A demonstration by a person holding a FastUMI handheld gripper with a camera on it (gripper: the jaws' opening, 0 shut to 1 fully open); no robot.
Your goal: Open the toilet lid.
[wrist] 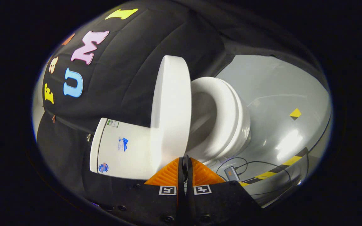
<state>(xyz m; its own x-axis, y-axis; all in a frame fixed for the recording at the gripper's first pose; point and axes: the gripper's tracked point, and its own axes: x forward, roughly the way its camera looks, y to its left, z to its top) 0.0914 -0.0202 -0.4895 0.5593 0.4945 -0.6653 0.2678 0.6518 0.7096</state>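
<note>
White plastic toilet lid [171, 110] already raised off the seat [222, 103] at frame centre; fingers [185, 171] closed on nothing, just below; little left

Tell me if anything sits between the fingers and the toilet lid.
Nothing visible does. The gripper has its fingers closed together, empty, just short of the raised toilet lid, which stands up against the tank. The seat lies beyond the lid.

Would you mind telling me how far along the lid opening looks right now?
Largely done: the toilet lid stands raised off the seat, next to the tank, with the bowl opening exposed. In hand: nothing; the gripper has its fingers together, empty, just short of the lid's edge. Left: probably only drawing back.
</note>
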